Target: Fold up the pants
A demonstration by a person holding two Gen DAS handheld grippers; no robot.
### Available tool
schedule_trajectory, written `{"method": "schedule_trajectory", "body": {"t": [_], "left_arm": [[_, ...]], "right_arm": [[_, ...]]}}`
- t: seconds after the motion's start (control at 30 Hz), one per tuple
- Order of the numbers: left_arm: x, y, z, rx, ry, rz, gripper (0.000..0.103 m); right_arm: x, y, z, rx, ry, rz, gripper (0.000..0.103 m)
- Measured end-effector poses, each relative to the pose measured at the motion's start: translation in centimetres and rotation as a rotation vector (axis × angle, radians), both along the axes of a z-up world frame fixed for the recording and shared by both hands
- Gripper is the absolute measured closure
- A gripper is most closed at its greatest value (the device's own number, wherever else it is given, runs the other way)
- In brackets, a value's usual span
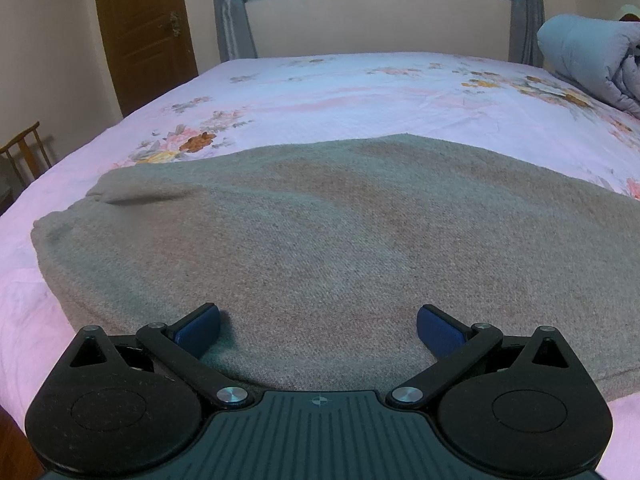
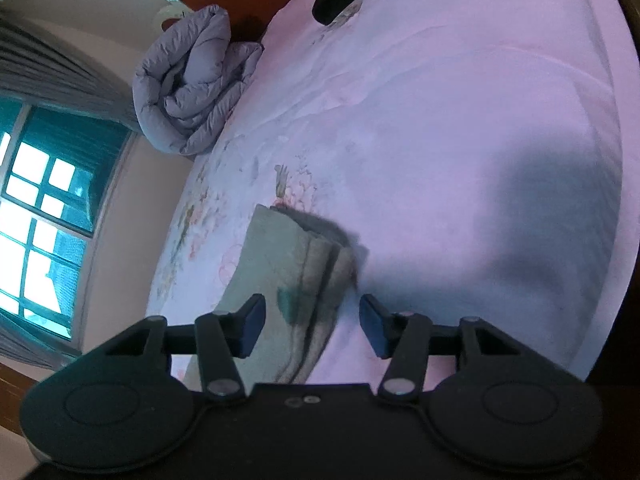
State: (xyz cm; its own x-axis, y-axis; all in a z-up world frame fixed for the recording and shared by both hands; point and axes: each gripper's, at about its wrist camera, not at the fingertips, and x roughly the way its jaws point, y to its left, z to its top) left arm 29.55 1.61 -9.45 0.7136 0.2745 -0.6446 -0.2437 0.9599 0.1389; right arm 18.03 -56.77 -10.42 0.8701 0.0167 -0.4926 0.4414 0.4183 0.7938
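**Grey pants, folded on bed**

Pants [image 1: 320, 240]: grey-beige, coarse knit. Lie flat on the pink floral bed sheet near the bed's edge, smooth on top with one small crease. At one end, stacked layers show along the folded edge [image 2: 320, 264].

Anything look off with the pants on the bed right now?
Mostly fine: pants lie flat. One small ridge is puckered near their far left corner, and in the right wrist view the stacked end layers sit slightly uneven.

both wrist views look closely down across the bed [image 1: 320, 80], sharing the pants [image 1: 320, 220].
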Motion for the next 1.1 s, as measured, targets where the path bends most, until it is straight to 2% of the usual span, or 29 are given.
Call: {"method": "schedule_trajectory", "body": {"t": [0.07, 0.13, 0.17, 0.23, 0.3, 0.37, 0.4, 0.43, 0.47, 0.53, 0.57, 0.6, 0.87, 1.1], "left_arm": [[0.0, 0.0, 0.0, 0.001, 0.001, 0.000, 0.000], [0.1, -0.1, 0.0, 0.001, 0.002, 0.001, 0.000], [0.1, -0.1, 0.0, 0.001, 0.003, 0.001, 0.000], [0.1, 0.0, 0.1, -0.004, 0.006, -0.002, 0.000], [0.1, 0.2, 0.1, -0.014, 0.003, -0.004, 0.000], [0.0, 0.2, 0.0, -0.011, 0.000, -0.010, 0.000], [-0.1, 0.2, 0.0, -0.011, -0.002, -0.010, 0.000], [-0.1, 0.2, -0.1, -0.011, -0.003, -0.011, 0.000], [0.0, 0.2, -0.1, -0.011, -0.003, -0.011, 0.000], [0.0, 0.1, -0.1, -0.011, 0.005, -0.017, 0.000], [0.0, 0.2, -0.1, -0.011, 0.006, -0.018, 0.000], [0.0, 0.3, -0.1, -0.014, 0.008, -0.022, 0.000], [0.0, 0.3, -0.2, -0.010, 0.003, -0.027, 0.000], [-0.1, 0.3, -0.2, -0.011, 0.005, -0.031, 0.000]], "right_arm": [[0.8, 0.2, 0.6, -0.023, 0.007, 0.029, 0.070], [1.9, 0.4, 1.2, -0.051, 0.055, 0.057, 0.100], [2.4, 0.5, 1.8, -0.066, 0.047, 0.077, 0.100], [3.1, 1.4, 4.5, -0.168, 0.006, 0.129, 0.101], [2.6, 2.0, 7.8, -0.238, -0.119, 0.162, 0.101], [1.4, 2.8, 10.3, -0.343, -0.201, 0.192, 0.101], [0.7, 3.1, 10.5, -0.392, -0.221, 0.199, 0.101], [0.3, 2.8, 9.6, -0.404, -0.197, 0.191, 0.101], [0.4, 2.0, 7.9, -0.373, -0.141, 0.181, 0.101], [1.3, -0.4, 2.2, -0.207, 0.044, 0.152, 0.101], [1.2, -1.0, -0.2, -0.123, 0.068, 0.142, 0.101], [0.6, -1.3, -0.9, -0.104, 0.019, 0.125, 0.101], [1.0, -0.4, -0.6, -0.130, 0.044, 0.104, 0.100], [1.5, -1.0, -0.6, -0.093, 0.048, 0.107, 0.097]]}}
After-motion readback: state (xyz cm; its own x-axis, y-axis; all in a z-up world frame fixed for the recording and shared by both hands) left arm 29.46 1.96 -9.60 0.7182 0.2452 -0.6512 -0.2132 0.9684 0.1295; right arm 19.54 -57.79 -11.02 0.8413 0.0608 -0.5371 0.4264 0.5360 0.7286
